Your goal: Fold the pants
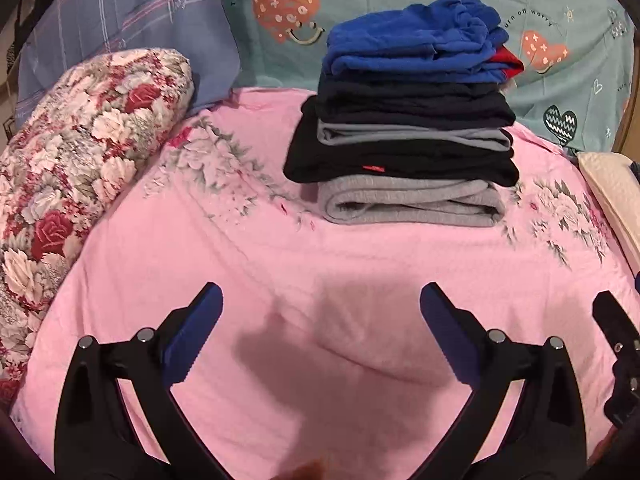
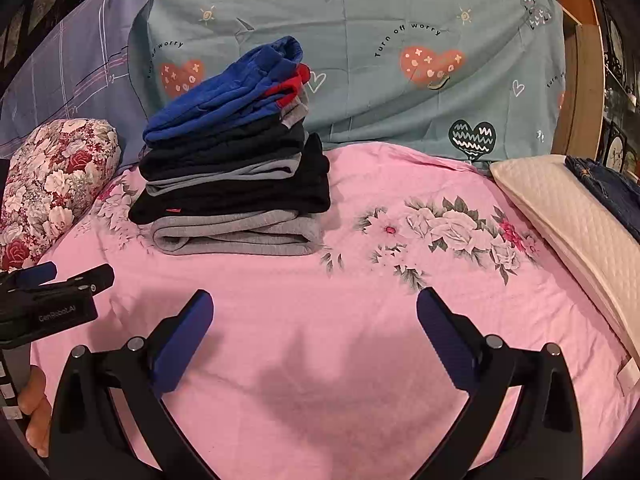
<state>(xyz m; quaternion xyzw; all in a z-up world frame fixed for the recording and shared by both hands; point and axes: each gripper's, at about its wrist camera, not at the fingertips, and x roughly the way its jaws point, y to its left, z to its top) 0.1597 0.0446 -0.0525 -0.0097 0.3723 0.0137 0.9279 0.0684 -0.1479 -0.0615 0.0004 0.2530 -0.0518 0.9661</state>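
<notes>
A stack of folded pants (image 1: 404,120) stands on the pink floral bed sheet (image 1: 280,264), with blue pants on top, dark and grey ones below. It also shows in the right wrist view (image 2: 236,168). My left gripper (image 1: 320,300) is open and empty above bare sheet, short of the stack. My right gripper (image 2: 314,304) is open and empty, in front of and right of the stack. The left gripper's body (image 2: 52,300) shows at the left edge of the right wrist view. A dark blue garment (image 2: 608,188) lies at the far right beyond a cream pillow.
A floral rolled quilt (image 1: 68,184) lies at the left. A teal heart-print cover (image 2: 400,60) and a blue plaid pillow (image 1: 132,20) stand behind the stack. A cream quilted pillow (image 2: 560,216) lies along the right edge. A wooden frame (image 2: 580,80) is at far right.
</notes>
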